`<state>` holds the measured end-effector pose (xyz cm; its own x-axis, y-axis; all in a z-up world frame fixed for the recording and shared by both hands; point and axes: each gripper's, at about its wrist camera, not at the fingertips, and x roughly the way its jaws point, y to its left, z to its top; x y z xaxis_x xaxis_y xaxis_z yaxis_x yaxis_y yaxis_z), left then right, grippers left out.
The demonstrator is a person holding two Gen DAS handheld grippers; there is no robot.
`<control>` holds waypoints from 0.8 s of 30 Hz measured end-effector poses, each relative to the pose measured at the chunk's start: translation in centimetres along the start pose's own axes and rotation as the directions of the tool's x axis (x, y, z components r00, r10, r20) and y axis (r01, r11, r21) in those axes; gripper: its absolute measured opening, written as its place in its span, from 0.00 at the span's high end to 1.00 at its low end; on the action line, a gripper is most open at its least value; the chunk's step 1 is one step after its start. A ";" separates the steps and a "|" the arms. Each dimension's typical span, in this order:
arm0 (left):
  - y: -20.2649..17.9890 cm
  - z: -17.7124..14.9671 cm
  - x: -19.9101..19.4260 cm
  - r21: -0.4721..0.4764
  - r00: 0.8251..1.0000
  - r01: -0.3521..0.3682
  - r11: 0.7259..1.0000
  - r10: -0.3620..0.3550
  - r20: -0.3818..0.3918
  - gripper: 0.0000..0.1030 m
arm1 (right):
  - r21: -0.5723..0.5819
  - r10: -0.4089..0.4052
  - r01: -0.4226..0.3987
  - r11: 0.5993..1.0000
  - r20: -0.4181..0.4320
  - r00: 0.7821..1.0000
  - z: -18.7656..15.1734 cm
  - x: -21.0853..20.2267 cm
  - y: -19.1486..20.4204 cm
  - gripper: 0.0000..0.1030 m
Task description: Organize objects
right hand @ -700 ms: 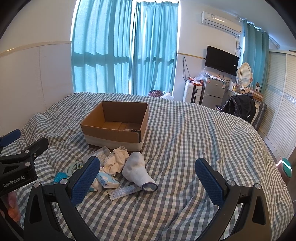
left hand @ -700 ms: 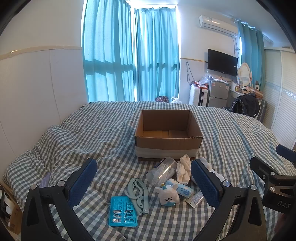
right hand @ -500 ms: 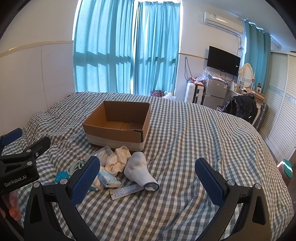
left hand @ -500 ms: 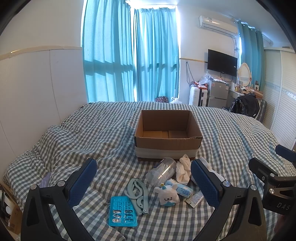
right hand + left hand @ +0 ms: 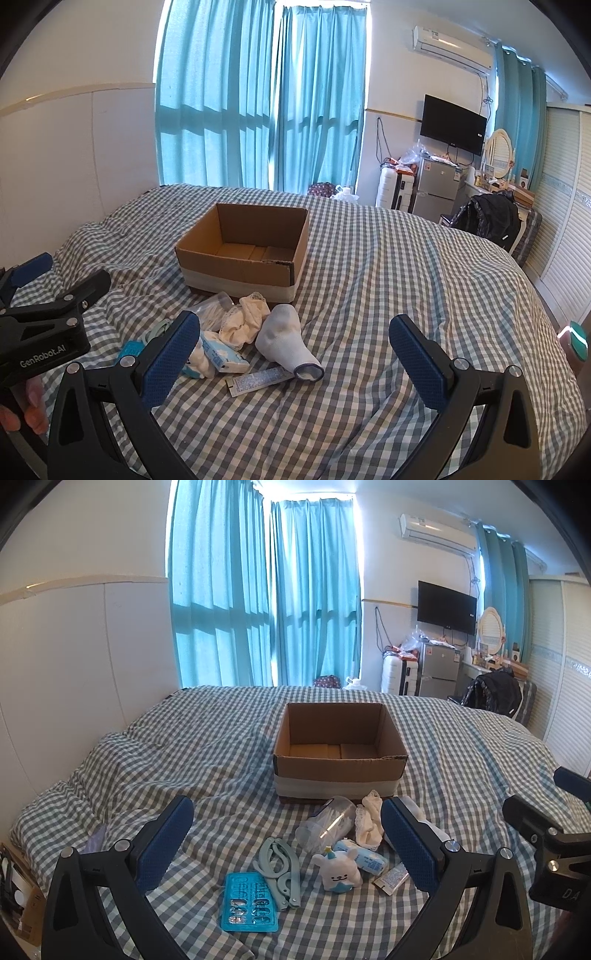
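Open cardboard box (image 5: 340, 764) upright on bed, white sock (image 5: 284, 341), plush toy (image 5: 338, 871), teal card (image 5: 247, 902) just before it

My 2 wrist cameras looked forward along my fingers, down across the checked bed (image 5: 192, 760) toward the curtains (image 5: 266, 602). My left view faced the cardboard box (image 5: 340, 771) squarely from near; my right view stood just beside it and saw the box obliquely. Both shared the box, the sock (image 5: 286, 339) and the television (image 5: 453, 123).

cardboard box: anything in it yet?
Empty. The cardboard box shows only its bare floor flaps in both views; the clutter lies outside on the bed.
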<state>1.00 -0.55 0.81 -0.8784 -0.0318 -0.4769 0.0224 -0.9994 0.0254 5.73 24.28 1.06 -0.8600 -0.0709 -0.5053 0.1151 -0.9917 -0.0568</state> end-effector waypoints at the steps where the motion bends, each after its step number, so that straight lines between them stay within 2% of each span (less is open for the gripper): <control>1: 0.0 0.0 0.0 0.000 1.000 0.001 1.000 -0.001 0.000 0.00 | 0.001 0.000 0.000 1.000 0.003 1.000 0.1 -0.1 -0.1 0.00; 6: 0.1 0.1 0.0 0.002 1.000 0.003 1.000 -0.003 -0.002 0.00 | 0.006 0.002 -0.002 1.000 0.015 1.000 0.2 -0.7 -0.3 0.00; 16: 1.0 -0.5 1.2 -0.004 0.998 -0.015 1.000 0.015 -0.066 0.00 | 0.007 0.011 -0.011 1.000 0.001 1.000 0.1 -0.3 -0.6 0.00; 22: 2.2 -1.9 3.5 0.004 0.988 -0.044 0.999 0.044 -0.146 0.00 | 0.009 0.007 -0.007 1.000 -0.061 0.998 -0.6 2.2 -1.2 0.01; 24: 2.6 -2.7 4.6 0.008 0.982 -0.047 0.999 0.048 -0.183 0.00 | 0.008 0.013 -0.013 1.000 -0.088 0.996 -0.9 3.3 -1.3 0.04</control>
<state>-1.68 -3.28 -3.74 -0.7739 -0.0814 -0.6281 0.0603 -0.9967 0.0549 3.19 25.46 -1.30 -0.8113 -0.0743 -0.5799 0.1222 -0.9915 -0.0439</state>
